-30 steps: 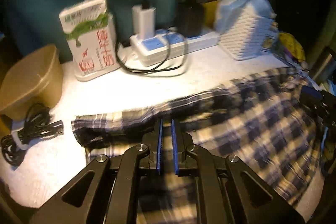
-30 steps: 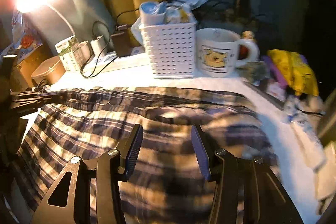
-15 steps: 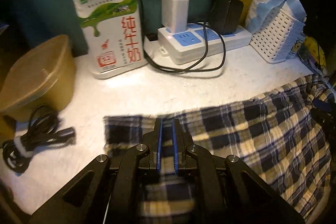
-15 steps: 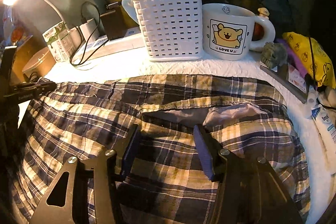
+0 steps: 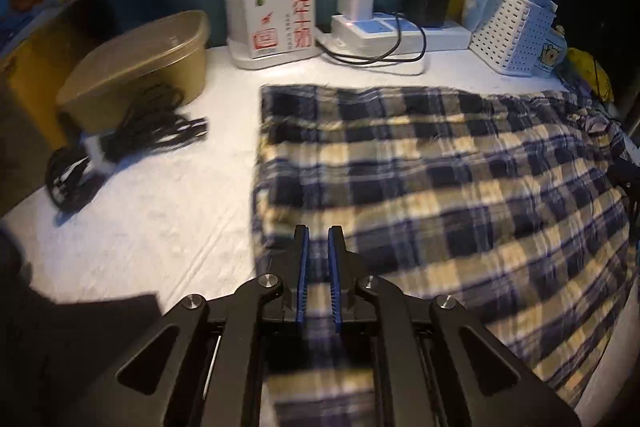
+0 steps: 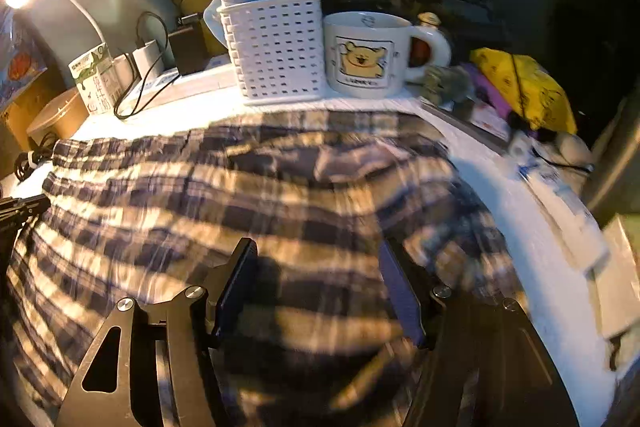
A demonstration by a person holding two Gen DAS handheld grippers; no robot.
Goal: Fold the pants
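The plaid pants [image 5: 440, 179] lie spread on the white table, blue, cream and dark checks. In the right wrist view the pants [image 6: 240, 195] fill the middle, blurred by motion. My left gripper [image 5: 318, 239] is shut on the near left edge of the pants, with cloth pinched between its blue pads. My right gripper [image 6: 316, 259] is open and empty, its jaws wide apart just above the cloth near the right end. The left gripper's tip [image 6: 24, 207] shows at the left edge of the right wrist view.
Along the back stand a milk carton [image 5: 280, 7], a power strip [image 5: 400, 31] with chargers, a white basket [image 6: 276, 47] and a bear mug [image 6: 368, 51]. A brown bowl [image 5: 140, 59] and a coiled black cable [image 5: 120, 143] lie left. Yellow clutter [image 6: 524, 87] sits right.
My left gripper has pulled back toward the near edge with the pants' edge, spreading the cloth flatter. The right gripper has stayed open and shifted over the cloth.
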